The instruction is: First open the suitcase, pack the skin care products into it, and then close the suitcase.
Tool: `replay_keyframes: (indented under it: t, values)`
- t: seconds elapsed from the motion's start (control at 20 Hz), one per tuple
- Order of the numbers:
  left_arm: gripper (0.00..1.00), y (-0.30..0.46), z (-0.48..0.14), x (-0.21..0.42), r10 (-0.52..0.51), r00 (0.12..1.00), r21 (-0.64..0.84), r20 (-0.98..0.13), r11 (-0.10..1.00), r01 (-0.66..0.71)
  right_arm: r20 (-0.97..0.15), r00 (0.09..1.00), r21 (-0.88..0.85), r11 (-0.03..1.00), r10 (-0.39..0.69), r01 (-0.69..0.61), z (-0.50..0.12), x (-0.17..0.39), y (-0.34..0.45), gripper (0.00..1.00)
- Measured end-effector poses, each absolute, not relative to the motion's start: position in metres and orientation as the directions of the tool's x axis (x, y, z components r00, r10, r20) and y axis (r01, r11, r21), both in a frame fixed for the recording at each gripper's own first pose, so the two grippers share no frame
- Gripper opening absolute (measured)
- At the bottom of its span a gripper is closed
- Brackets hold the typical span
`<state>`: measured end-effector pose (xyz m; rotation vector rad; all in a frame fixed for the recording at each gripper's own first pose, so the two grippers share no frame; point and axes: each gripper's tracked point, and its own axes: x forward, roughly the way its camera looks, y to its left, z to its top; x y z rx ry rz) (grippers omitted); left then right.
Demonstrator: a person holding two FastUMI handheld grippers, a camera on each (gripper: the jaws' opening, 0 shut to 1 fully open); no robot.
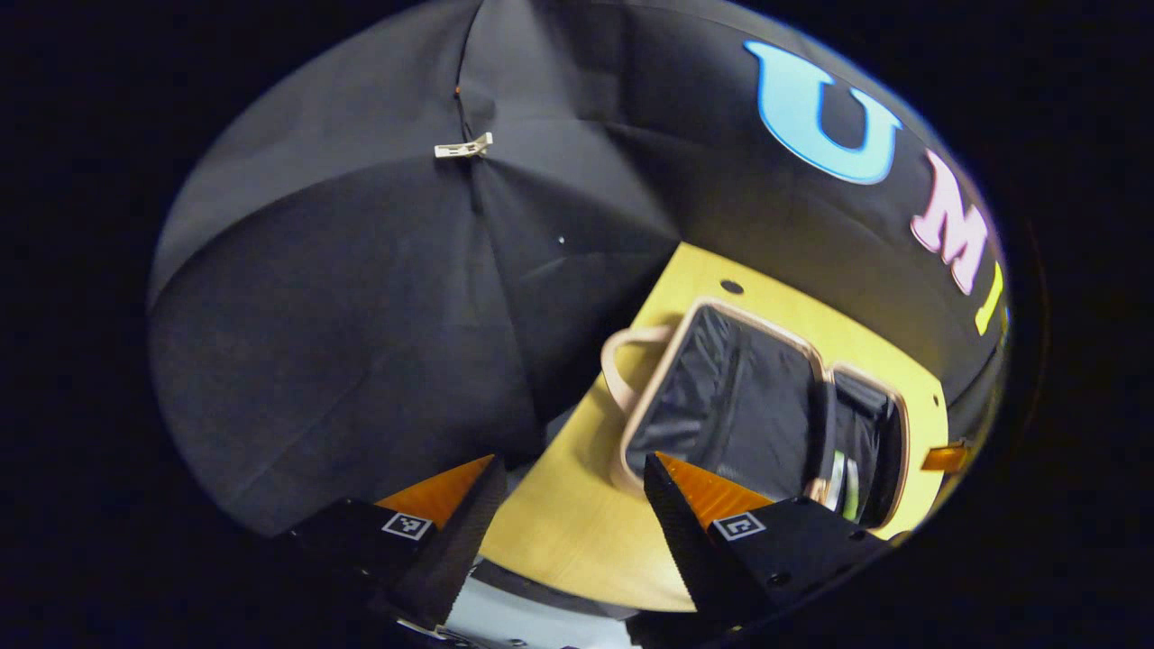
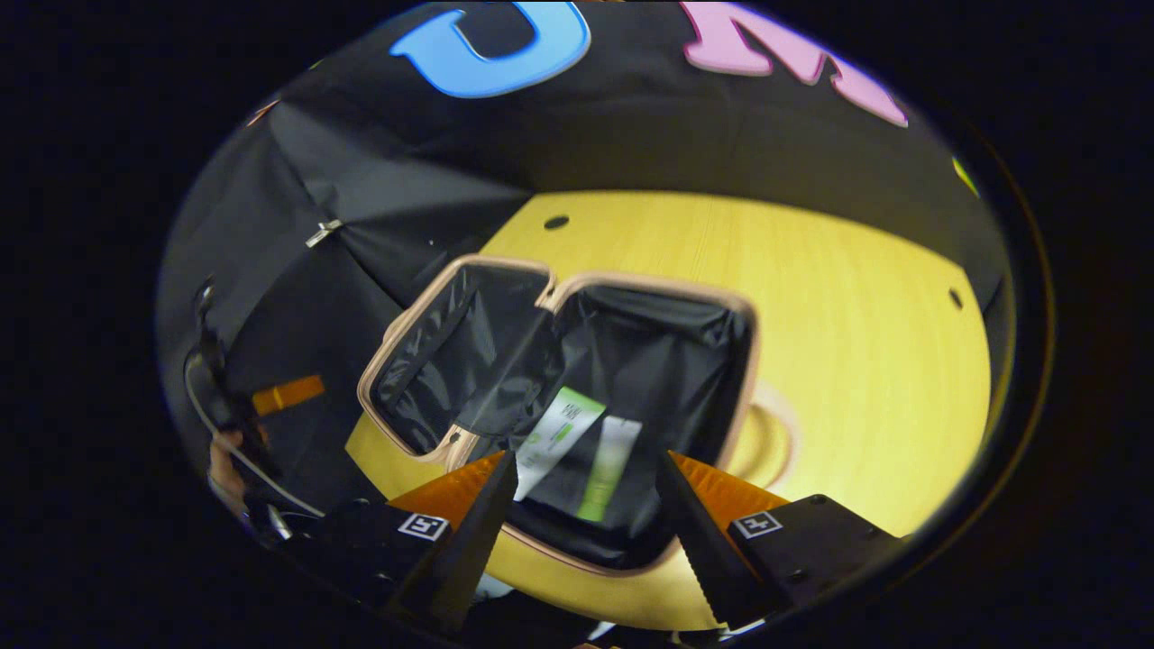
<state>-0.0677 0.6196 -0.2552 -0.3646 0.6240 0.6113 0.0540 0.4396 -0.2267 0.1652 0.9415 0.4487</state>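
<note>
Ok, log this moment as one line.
pink-trimmed black-lined suitcase: open | white-and-green skincare tubes: inside | left tongs: open | right tongs: open, empty | lid: unclosed

A yellow wooden table [image 2: 856,342] stands against the booth's black cloth wall [image 1: 361,315]. Small dark holes [image 2: 556,222] mark the tabletop near its far edge and right side. A pale clip [image 1: 463,147] pinches the cloth at a seam, where folds spread outward. The clip also appears in the right gripper view.
</note>
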Motion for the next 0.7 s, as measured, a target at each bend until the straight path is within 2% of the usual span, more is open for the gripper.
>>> replay_keyframes:
  t: [0.05,0.1,0.2,0.3,0.5,0.6,0.7]
  values:
    - [1.00,0.633,-0.253,-0.052,0.429,0.652,-0.150,-0.625,0.753,-0.640,-0.726,0.541,0.307,0.904,0.425,-0.298,-0.207,0.052,0.419,0.98]
    - [0.96,0.639,-0.256,-0.035,0.422,0.655,-0.172,-0.626,0.745,-0.645,-0.707,0.570,0.303,0.908,0.418,-0.290,-0.195,0.049,0.404,0.98]
    - [0.97,0.649,-0.265,-0.006,0.401,0.654,-0.214,-0.641,0.726,-0.654,-0.671,0.611,0.338,0.907,0.420,-0.252,-0.179,0.040,0.380,0.98]
    - [0.96,0.655,-0.277,0.023,0.370,0.652,-0.248,-0.662,0.713,-0.656,-0.664,0.654,0.323,0.928,0.363,-0.188,-0.183,0.040,0.347,0.98]
    - [0.96,0.662,-0.323,0.051,0.328,0.569,-0.209,-0.754,0.701,-0.682,-0.721,0.620,0.336,0.939,0.308,-0.075,-0.201,0.022,0.307,0.98]
    - [0.96,0.660,-0.347,0.057,0.281,0.522,-0.202,-0.805,0.698,-0.687,-0.749,0.593,0.341,0.939,0.297,-0.040,-0.211,0.009,0.299,0.98]
    - [0.97,0.665,-0.365,0.060,0.279,0.488,-0.185,-0.827,0.685,-0.704,-0.755,0.586,0.344,0.939,0.295,-0.029,-0.214,0.005,0.296,0.98]
